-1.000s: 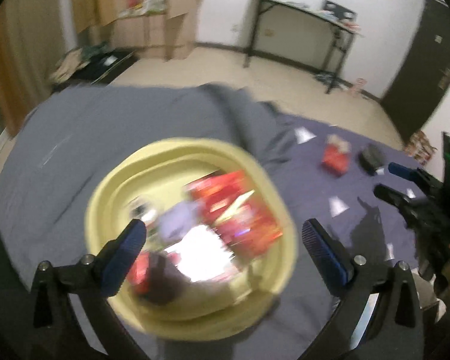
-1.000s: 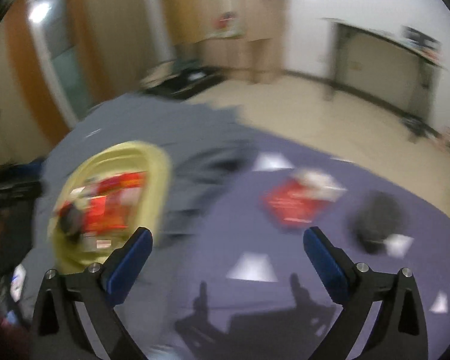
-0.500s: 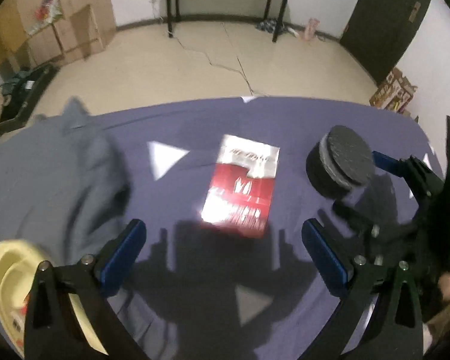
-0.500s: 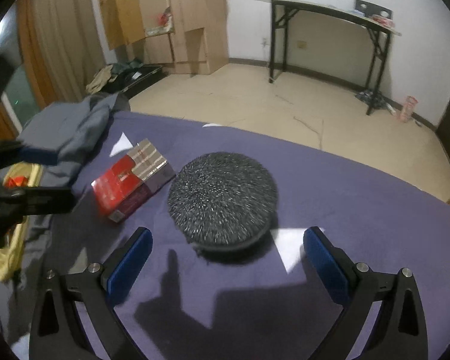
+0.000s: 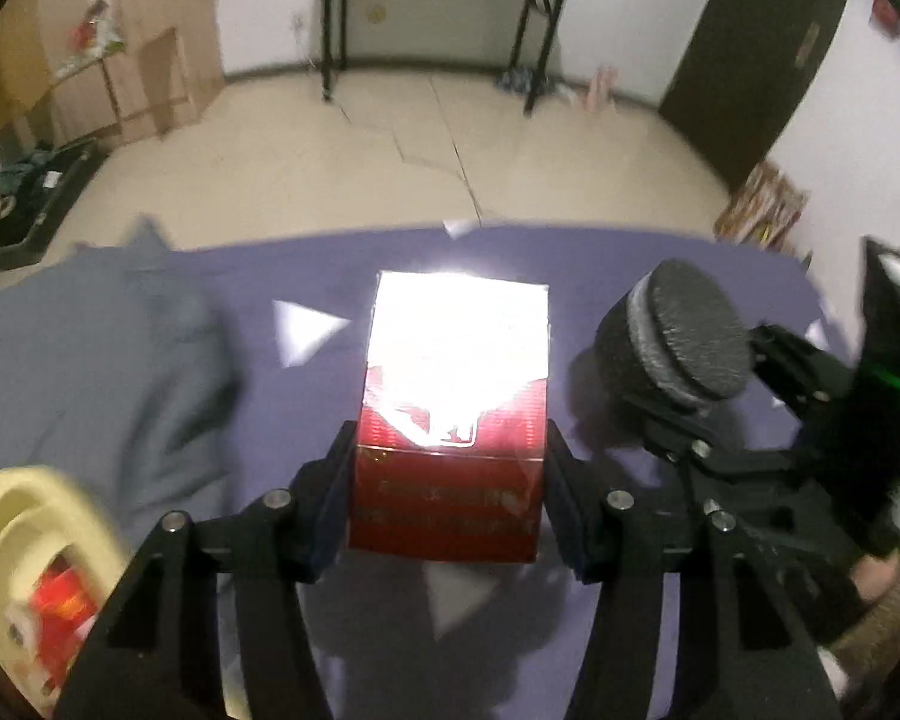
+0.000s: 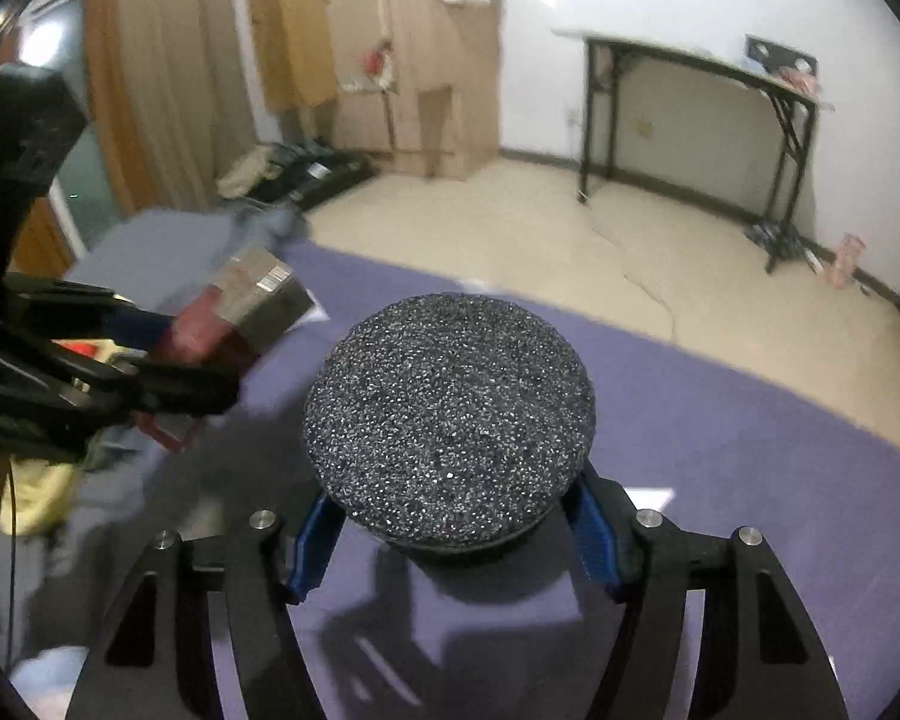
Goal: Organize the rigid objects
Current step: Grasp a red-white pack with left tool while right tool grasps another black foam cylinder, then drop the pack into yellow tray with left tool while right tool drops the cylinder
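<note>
Now both grippers have their loads in hand. The left gripper [image 5: 447, 480] is pinched on the red box [image 5: 450, 420], its pads pressed against the box's two long sides near the lower end, with the glossy top face washed out by glare. The right gripper [image 6: 453, 531] is clamped on the black round puck [image 6: 450, 414], a speckled, gritty-topped disc seated between the blue pads [image 6: 312, 540]. Whether either thing is already clear of the purple cloth [image 5: 570, 258] is hard to judge; in the right wrist view the box looks raised a little above it.

The step in hand looks like the pick-up of the last loose pieces, with the carry to follow. The yellow basin [image 5: 30, 516] sits low on the left of the left wrist view, already holding some red packets, with a rumpled grey garment [image 5: 120, 360] between it and the box. The next move likely calls for swinging the box left over the garment and letting go above the basin, then bringing the puck across; the two grippers are close together, so they should go one after the other.
</note>
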`<state>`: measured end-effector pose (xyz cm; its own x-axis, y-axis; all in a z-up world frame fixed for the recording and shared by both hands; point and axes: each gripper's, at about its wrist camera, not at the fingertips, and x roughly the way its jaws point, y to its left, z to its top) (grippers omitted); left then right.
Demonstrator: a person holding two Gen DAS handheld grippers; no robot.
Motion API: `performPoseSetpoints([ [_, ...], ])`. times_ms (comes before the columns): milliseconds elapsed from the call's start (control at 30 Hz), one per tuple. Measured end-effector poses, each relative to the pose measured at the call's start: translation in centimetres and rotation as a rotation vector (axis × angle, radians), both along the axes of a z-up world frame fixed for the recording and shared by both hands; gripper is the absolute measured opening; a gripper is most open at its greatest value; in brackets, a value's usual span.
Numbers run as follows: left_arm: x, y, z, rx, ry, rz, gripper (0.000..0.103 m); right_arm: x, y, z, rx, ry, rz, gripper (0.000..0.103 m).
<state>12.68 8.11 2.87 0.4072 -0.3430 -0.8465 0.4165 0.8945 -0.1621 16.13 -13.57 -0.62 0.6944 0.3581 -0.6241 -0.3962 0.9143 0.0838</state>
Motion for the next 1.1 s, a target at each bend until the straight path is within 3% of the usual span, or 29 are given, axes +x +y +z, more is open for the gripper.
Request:
performPoseSetpoints([
  [133, -2.5, 9.8, 5.5, 0.022, -0.048, 0.129, 0.058, -2.4, 4.3, 4.4, 0.011, 0.006, 0.131, 0.066],
  [233, -3.5, 17.9, 7.1, 0.056, -0.039, 0.271, 0.058, -4.0, 9.2, 6.7, 0.003, 0.016, 0.236, 0.066],
  [333, -5.0, 23.9, 6.6, 0.102, -0.003, 0.376, 0.058, -5.2, 15.2, 8.3, 0.012, 0.054, 0.351, 0.066],
  [467, -6.2, 29.8, 2.5, 0.117, 0.089, 0.493, 0.058, -4.5, 23.2, 8.4, -0.049, 0.114, 0.437, 0.066],
  [667, -5.7, 32.0, -3.0, 0.076, 0.155, 0.517, 0.057, -1.8, 31.2, 6.0, -0.163, 0.18, 0.473, 0.066],
  [967, -4.1, 32.4, -4.9, 0.04, 0.145, 0.459, 0.058, 1.6, 34.8, 3.7, -0.197, 0.219, 0.452, 0.066],
  [1000, -4.1, 32.6, -4.9, 0.036, 0.139, 0.461, 0.06, 1.8, 35.0, 3.5, -0.207, 0.225, 0.454, 0.067],
  [1067, -3.8, 32.9, -5.0, 0.037, 0.127, 0.477, 0.082, 2.6, 35.7, 3.2, -0.223, 0.236, 0.454, 0.067],
  [1100, -3.9, 33.2, -4.8, 0.035, 0.118, 0.494, 0.087, 2.7, 35.9, 3.1, -0.229, 0.24, 0.458, 0.068],
])
